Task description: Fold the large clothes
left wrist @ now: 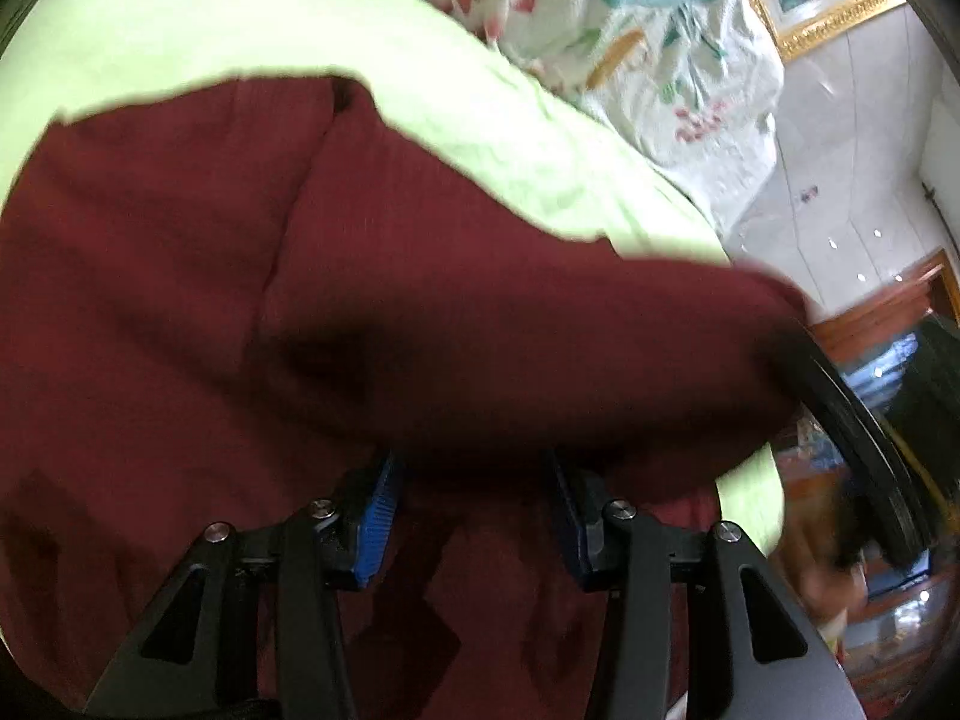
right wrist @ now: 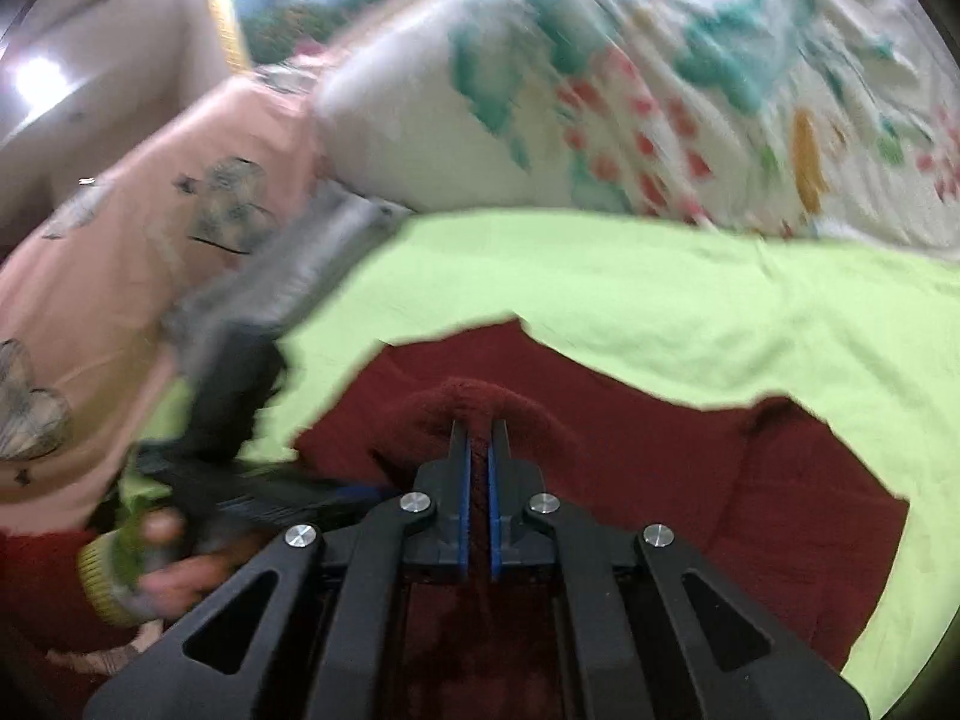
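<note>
A dark red knit garment (left wrist: 180, 300) lies spread on a light green sheet (left wrist: 240, 18). In the left wrist view my left gripper (left wrist: 474, 480) sits low over it. Its blue pads (left wrist: 378, 516) stand apart and a thick fold of the garment drapes across and hides the fingertips. In the right wrist view my right gripper (right wrist: 478, 432) is shut on a raised ridge of the red garment (right wrist: 750, 480), which shows between the two blue pads. The left gripper (right wrist: 324, 495) appears blurred at the left there, held by a hand (right wrist: 174, 564).
A white quilt with a green and red flower print (right wrist: 660, 90) is heaped behind the green sheet (right wrist: 660, 300). A person in pink heart-printed clothing (right wrist: 120, 252) stands at the left. A gilt picture frame (left wrist: 840, 6) and wooden furniture (left wrist: 888, 300) lie beyond the bed edge.
</note>
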